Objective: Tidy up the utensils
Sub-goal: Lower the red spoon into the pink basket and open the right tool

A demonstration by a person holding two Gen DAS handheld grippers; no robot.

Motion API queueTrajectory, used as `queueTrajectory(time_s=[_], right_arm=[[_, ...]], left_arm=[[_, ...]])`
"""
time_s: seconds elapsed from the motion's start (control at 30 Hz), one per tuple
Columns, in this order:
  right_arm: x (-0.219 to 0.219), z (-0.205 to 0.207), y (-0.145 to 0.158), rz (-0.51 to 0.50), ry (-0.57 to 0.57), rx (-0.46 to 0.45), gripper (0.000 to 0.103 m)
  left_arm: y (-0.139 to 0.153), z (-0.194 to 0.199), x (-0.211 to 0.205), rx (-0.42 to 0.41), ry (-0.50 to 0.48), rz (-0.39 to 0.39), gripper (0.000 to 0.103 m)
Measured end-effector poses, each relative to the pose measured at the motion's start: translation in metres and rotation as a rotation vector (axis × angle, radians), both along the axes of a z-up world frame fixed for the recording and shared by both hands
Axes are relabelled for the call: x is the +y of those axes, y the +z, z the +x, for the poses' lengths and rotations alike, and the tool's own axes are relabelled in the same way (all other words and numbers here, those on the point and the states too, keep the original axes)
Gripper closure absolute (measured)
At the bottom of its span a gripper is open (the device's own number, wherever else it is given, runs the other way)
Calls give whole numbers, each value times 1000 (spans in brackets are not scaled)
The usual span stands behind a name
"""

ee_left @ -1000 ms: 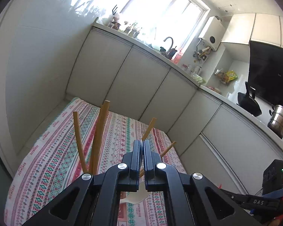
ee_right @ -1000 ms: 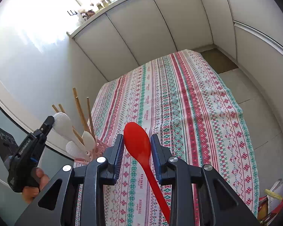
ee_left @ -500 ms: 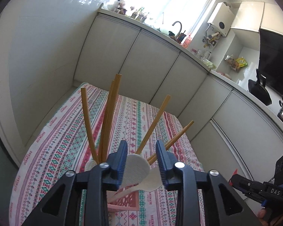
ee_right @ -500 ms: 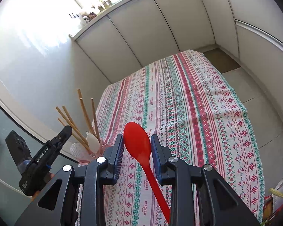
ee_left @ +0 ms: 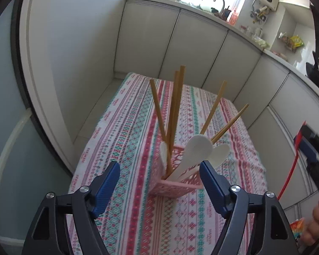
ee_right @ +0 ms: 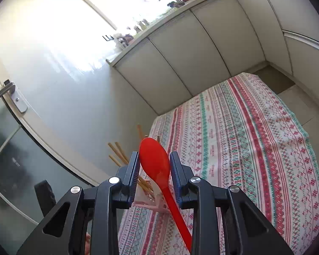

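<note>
— Left gripper [ee_left: 159, 178] first: how do its jaws stand?

— Wide apart, and they have just been opening. Nothing is pressed between the pads. The pink basket [ee_left: 176, 186] sits on the striped tablecloth [ee_left: 125, 127] in the gap between the blue pads, toward 1 o'clock of the midpoint, beyond the fingertips.

— What is in the basket?

— Wooden chopsticks [ee_left: 175, 106] stand up and fan out toward 12 and 2 o'clock. White spoons [ee_left: 198, 148] lean out toward 2 o'clock, their bowls above the rim. One more white spoon bowl shows at the basket's 10 o'clock edge.

— And the right gripper [ee_right: 154, 167]?

— Its jaws are clamped on the red spoon [ee_right: 155, 161]. The bowl points up to 12 o'clock between the pads; the handle runs down toward 5 o'clock, past the right finger.

— Where is the basket in that view?

— Low, just behind the left finger, mostly hidden. Only a pale pink corner and a few chopstick ends at 10 o'clock of the red spoon show.

— Anything else?

— In the left wrist view, a hand [ee_left: 316, 221] appears at the 4 o'clock edge, with the red spoon's thin handle above it. Grey cabinet doors [ee_right: 202, 48] stand behind the table.
</note>
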State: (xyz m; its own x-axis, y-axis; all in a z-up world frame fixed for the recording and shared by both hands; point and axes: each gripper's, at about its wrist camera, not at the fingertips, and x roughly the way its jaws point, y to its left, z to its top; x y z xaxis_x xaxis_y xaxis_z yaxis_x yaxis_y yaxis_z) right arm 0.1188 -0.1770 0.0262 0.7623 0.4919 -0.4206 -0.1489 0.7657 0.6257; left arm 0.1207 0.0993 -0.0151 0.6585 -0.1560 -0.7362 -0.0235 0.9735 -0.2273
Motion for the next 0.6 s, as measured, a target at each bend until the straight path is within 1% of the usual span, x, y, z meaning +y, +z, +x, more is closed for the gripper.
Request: queueTrajectory(time_s=[0.1, 0.23, 0.33, 0.43, 0.6], right_arm=[[19, 5, 10, 35, 27, -56, 73], [52, 16, 15, 69, 72, -119, 73], [79, 25, 14, 62, 102, -162, 73], [102, 35, 10, 66, 120, -197, 73], [129, 52, 4, 66, 120, -233, 73]], left_arm=[[-11, -1, 4, 63, -3, 61, 20], [-27, 1, 11, 145, 6, 130, 20], [-39, 4, 19, 203, 17, 152, 20], [-45, 6, 24, 236, 29, 165, 20], [-50, 11, 23, 256, 13, 160, 20]])
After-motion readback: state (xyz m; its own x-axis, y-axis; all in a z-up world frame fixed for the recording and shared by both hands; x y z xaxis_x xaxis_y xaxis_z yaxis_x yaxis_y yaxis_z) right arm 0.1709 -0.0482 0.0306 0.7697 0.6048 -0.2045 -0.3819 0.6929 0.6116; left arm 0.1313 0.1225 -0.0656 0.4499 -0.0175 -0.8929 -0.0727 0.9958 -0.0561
